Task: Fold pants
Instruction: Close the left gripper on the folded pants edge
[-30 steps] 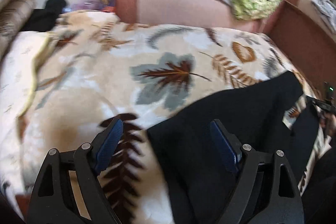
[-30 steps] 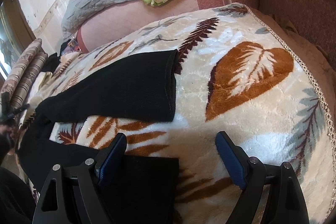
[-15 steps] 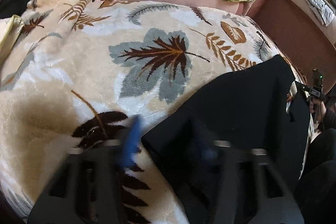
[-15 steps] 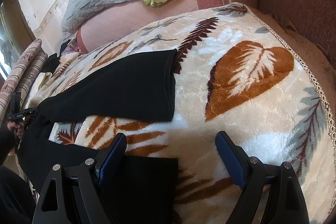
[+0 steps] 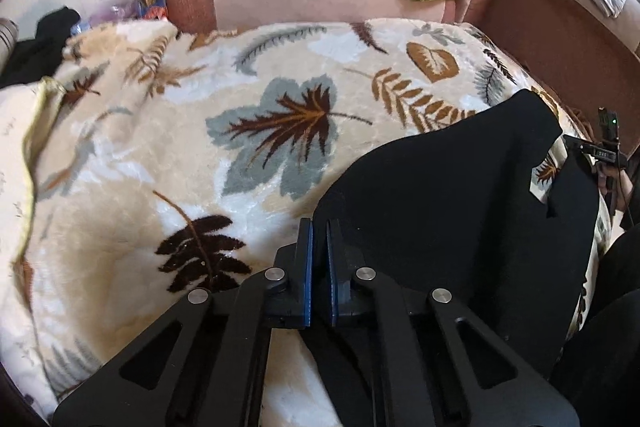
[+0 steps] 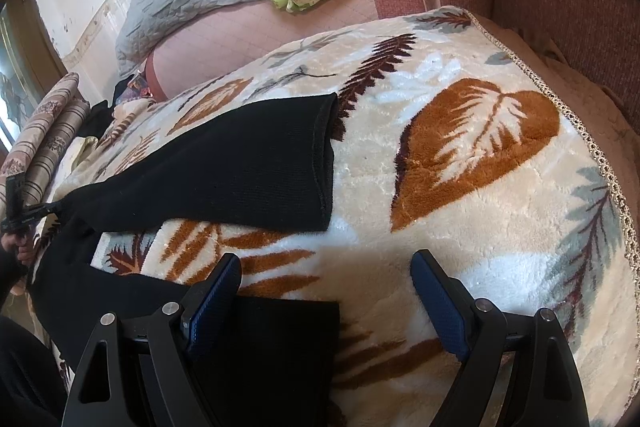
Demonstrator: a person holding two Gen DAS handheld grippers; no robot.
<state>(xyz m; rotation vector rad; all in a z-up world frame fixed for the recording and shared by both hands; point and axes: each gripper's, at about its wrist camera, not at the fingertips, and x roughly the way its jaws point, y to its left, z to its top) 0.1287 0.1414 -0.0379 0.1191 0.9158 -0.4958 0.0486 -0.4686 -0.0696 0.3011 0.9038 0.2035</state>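
Spread over a leaf-patterned blanket (image 6: 460, 187), black pants (image 6: 240, 171) lie flat, legs apart. The left gripper (image 5: 318, 259) has its pads nearly together at the waist corner, seemingly pinching fabric, though black on black hides the contact. The right gripper (image 6: 326, 303) gapes wide over the near leg's hem, holding nothing. Gripping stage: right must close next.
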